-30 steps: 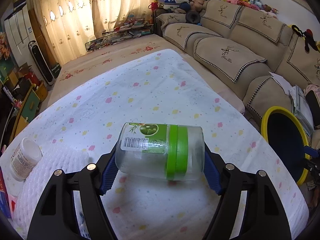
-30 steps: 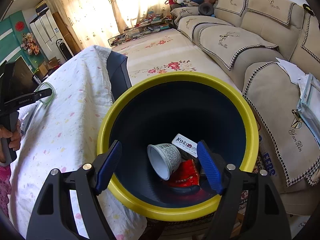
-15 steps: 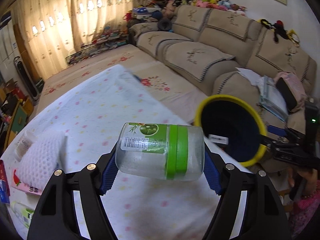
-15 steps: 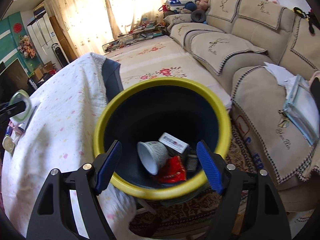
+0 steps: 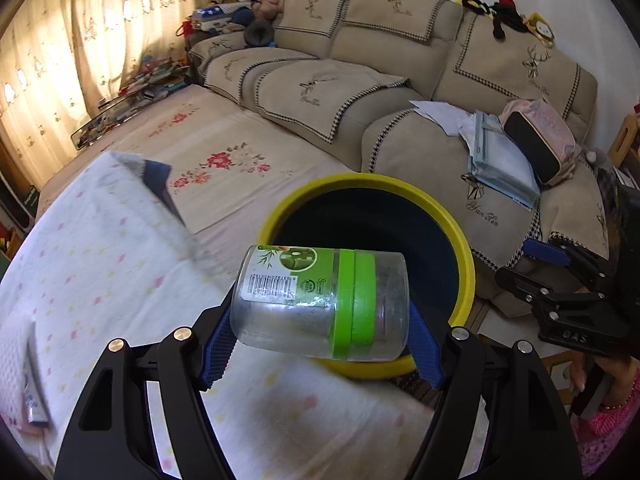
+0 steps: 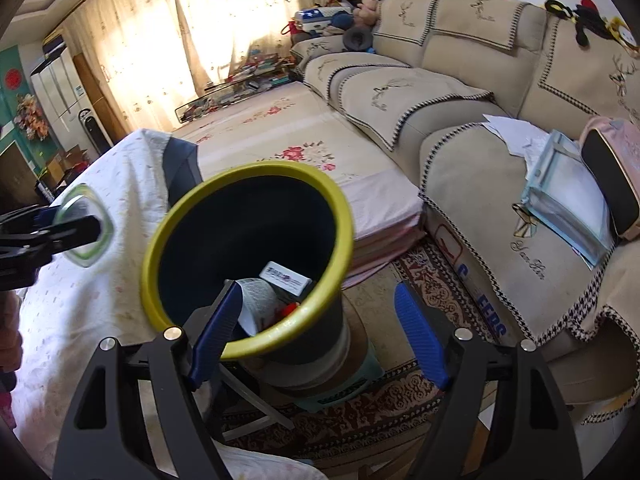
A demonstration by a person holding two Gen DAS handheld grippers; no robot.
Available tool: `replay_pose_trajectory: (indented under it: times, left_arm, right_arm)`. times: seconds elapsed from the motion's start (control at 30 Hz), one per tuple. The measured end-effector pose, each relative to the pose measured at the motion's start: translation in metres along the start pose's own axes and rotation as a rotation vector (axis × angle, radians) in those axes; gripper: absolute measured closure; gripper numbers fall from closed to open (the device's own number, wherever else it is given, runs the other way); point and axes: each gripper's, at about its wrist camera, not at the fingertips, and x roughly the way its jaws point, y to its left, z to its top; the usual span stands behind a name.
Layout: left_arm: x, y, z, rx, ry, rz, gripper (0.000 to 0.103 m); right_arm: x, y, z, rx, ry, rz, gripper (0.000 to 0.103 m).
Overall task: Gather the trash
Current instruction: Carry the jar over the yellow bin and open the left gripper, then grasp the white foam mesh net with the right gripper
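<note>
My left gripper (image 5: pixel 320 344) is shut on a clear plastic jar (image 5: pixel 320 300) with a green label and green band, held sideways in the air. The jar hangs at the near rim of a dark bin with a yellow rim (image 5: pixel 456 224), beside the table's edge. In the right wrist view the same bin (image 6: pixel 320 192) holds a white cup (image 6: pixel 260 308), a small box (image 6: pixel 286 278) and a red wrapper. My right gripper (image 6: pixel 316 340) is open and empty above the bin's near rim. The jar (image 6: pixel 82 226) and left gripper appear at that view's left edge.
A table with a dotted white cloth (image 5: pixel 100 280) lies left of the bin. A beige sofa (image 5: pixel 480 80) with papers and a pink bag (image 5: pixel 540 140) stands behind. The bin sits on a stool (image 6: pixel 340 384) over a patterned rug (image 6: pixel 400 420). A person's hand (image 5: pixel 596 372) holds the right gripper.
My left gripper carried the jar rightward off the table toward the bin. My right gripper drew back to the right, so the bin sits further left in its view.
</note>
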Motion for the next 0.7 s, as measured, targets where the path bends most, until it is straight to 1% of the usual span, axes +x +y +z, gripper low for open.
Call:
replay_pose_trajectory:
  times: [0.17,0.23,0.33,0.5,0.6,0.63,0.7]
  left_arm:
    - [0.031,-0.017,0.016,0.026,0.027,-0.011,0.030]
    - [0.041,-0.020,0.020,0.025,0.042,0.005,0.030]
    - [0.039,-0.017,0.022,-0.001,0.039,0.007,0.021]
    - [0.004,-0.008,0.014,-0.010,-0.019,0.029,0.018]
    - [-0.036,0.003,0.000,-0.038,-0.072,0.037,0.016]
    - [-0.048,0.006,-0.005,-0.051,-0.088,0.040,0.014]
    - [-0.074,0.017,-0.021,-0.087,-0.123,0.049,0.013]
  right_arm:
    - [0.002,-0.012,-0.003,0.027,0.013,-0.006,0.029]
    - [0.002,-0.015,-0.004,0.033,0.015,-0.004,0.029]
    - [0.002,-0.014,-0.004,0.033,0.016,0.001,0.029]
    - [0.003,-0.003,-0.004,0.016,0.019,0.013,0.029]
    - [0.002,0.009,-0.004,-0.006,0.023,0.026,0.029]
    - [0.002,0.013,-0.004,-0.014,0.024,0.029,0.028]
    - [0.002,0.021,-0.004,-0.032,0.026,0.037,0.028]
